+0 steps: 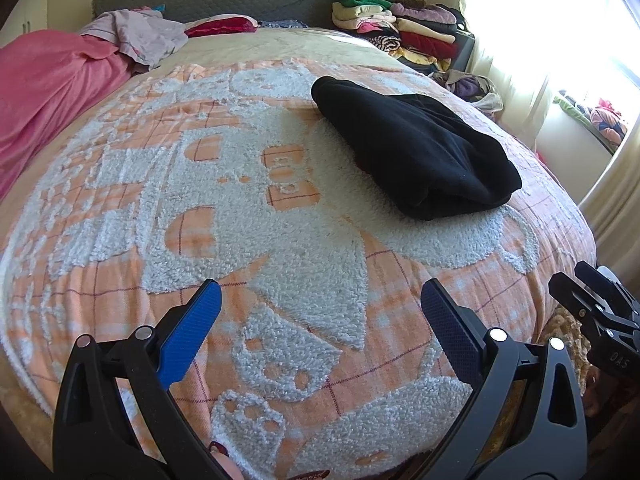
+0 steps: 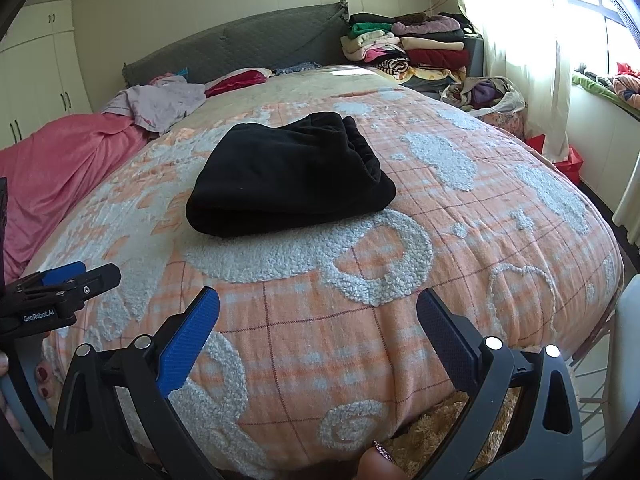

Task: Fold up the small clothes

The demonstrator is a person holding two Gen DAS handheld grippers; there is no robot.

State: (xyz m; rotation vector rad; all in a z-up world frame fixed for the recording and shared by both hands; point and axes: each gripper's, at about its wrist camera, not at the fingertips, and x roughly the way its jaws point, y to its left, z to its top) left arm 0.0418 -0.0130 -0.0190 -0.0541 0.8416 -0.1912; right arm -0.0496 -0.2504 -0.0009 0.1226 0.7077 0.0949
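Both the left gripper (image 1: 320, 300) and right gripper (image 2: 318, 306) were spread wide and empty, and that black garment (image 2: 288, 176) looked soft, floppy, best pinched at its thick folded edge.

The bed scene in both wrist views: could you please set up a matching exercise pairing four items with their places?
Items:
1. folded black fleece garment
2. crumpled pink blanket
3. stack of folded multicoloured clothes
4. left hand-held gripper

Places:
A. beside the grey headboard, near the window
B. open above the near edge of the quilt
C. middle of the orange checked quilt
D. far left side of the bed

Pairs: 1-C, 2-D, 3-A, 4-B
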